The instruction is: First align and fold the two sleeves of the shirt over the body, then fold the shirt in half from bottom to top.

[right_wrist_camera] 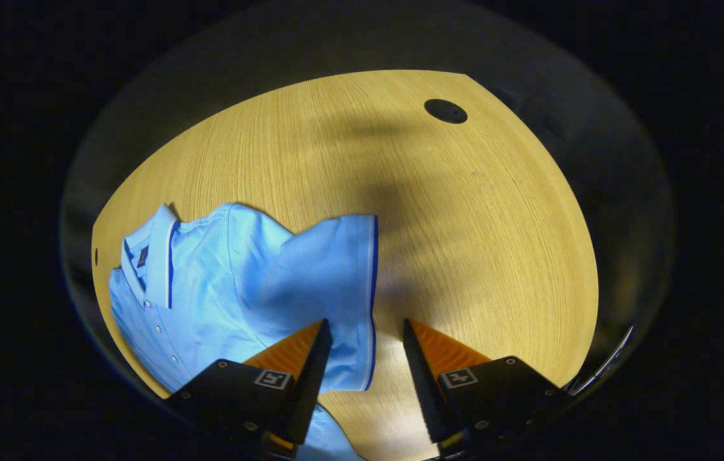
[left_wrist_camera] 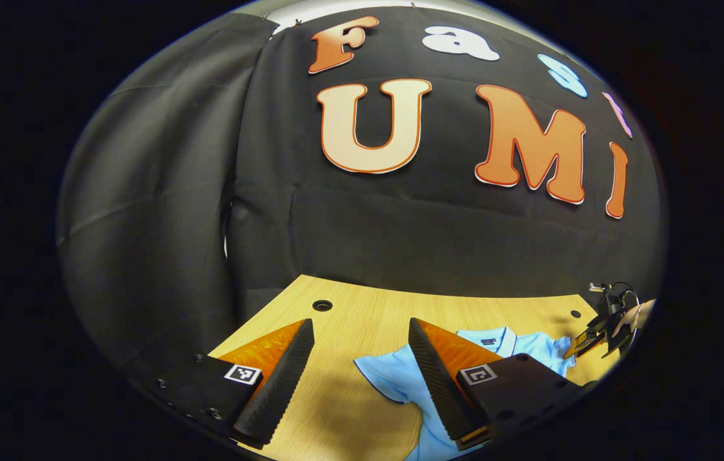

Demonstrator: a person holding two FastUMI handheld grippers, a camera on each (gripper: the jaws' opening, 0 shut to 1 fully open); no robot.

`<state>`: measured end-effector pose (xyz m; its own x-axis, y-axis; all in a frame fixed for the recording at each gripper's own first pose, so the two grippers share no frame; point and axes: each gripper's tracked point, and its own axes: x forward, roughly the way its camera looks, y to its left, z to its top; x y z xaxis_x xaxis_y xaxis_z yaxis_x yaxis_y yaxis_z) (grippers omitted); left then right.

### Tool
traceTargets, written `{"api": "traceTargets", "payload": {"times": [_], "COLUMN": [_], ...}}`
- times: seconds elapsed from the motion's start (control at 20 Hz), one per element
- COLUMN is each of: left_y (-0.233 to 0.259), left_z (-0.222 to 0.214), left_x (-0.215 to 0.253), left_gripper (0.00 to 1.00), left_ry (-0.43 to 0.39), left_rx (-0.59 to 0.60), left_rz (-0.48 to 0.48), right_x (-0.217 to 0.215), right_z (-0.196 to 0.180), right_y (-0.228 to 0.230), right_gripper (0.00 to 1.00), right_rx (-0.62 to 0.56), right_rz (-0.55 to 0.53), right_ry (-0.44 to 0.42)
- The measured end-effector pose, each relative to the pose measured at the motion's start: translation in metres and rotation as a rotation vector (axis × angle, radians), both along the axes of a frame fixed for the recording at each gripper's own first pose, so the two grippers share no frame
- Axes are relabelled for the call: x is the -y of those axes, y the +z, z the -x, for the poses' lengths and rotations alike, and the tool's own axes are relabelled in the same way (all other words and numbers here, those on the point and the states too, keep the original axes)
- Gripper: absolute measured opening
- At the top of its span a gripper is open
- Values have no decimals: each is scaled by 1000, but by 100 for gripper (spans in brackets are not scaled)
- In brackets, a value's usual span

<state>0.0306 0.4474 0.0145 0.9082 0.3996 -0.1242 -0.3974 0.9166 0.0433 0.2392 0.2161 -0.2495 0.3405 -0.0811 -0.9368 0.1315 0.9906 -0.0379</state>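
Note:
A light blue polo shirt (right_wrist_camera: pixel 233 282) with dark blue trim lies flat on the wooden table (right_wrist_camera: pixel 464 243), collar (right_wrist_camera: pixel 160 256) at the left. Its short sleeve (right_wrist_camera: pixel 336 282) spreads out toward the table's middle. My right gripper (right_wrist_camera: pixel 362 365) hovers open over that sleeve's hem, one finger above the cloth and one above bare wood. In the left gripper view the shirt (left_wrist_camera: pixel 400 378) lies at lower right, its sleeve reaching between the fingers of my open left gripper (left_wrist_camera: pixel 362 378). The other gripper (left_wrist_camera: pixel 598 333) shows far right beside the shirt's far side.
The table (left_wrist_camera: pixel 362 314) has round cable holes (right_wrist_camera: pixel 445 111) (left_wrist_camera: pixel 322 305) near its back corners. Black cloth wall stands close behind the table. Bare wood stretches right of the shirt in the right gripper view.

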Motion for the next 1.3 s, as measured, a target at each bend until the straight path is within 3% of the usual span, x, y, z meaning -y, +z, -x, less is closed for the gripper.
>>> {"api": "traceTargets", "payload": {"times": [0.05,0.2,0.25,0.3,0.6,0.85,1.0,1.3], "left_y": [-2,0,-2,-1,2,8,16,12], "left_z": [0,1,1,1,14,24,35,47], "left_x": [0,-2,-2,-3,-24,-36,-56,-78], "left_gripper": [97,97,97,97,97,97,97,99], "left_ry": [1,13,15,16,12,-7,-1,-29], "left_rx": [-1,-7,-9,-12,-10,-12,-5,-26], "left_rz": [1,-5,-8,-12,-19,-30,-39,-18], "right_x": [0,-3,-5,-7,-46,-119,-178,-263], "right_z": [-1,-5,-7,-7,-2,14,30,60], "right_y": [1,2,2,2,56,99,104,80], "right_gripper": [63,19,8,3,1,1,2,2], "right_rx": [4,29,43,49,181,261,272,235], "right_rz": [-1,-6,-15,-27,-65,-86,-123,-150], "right_ry": [-3,2,6,7,69,205,297,389]}}
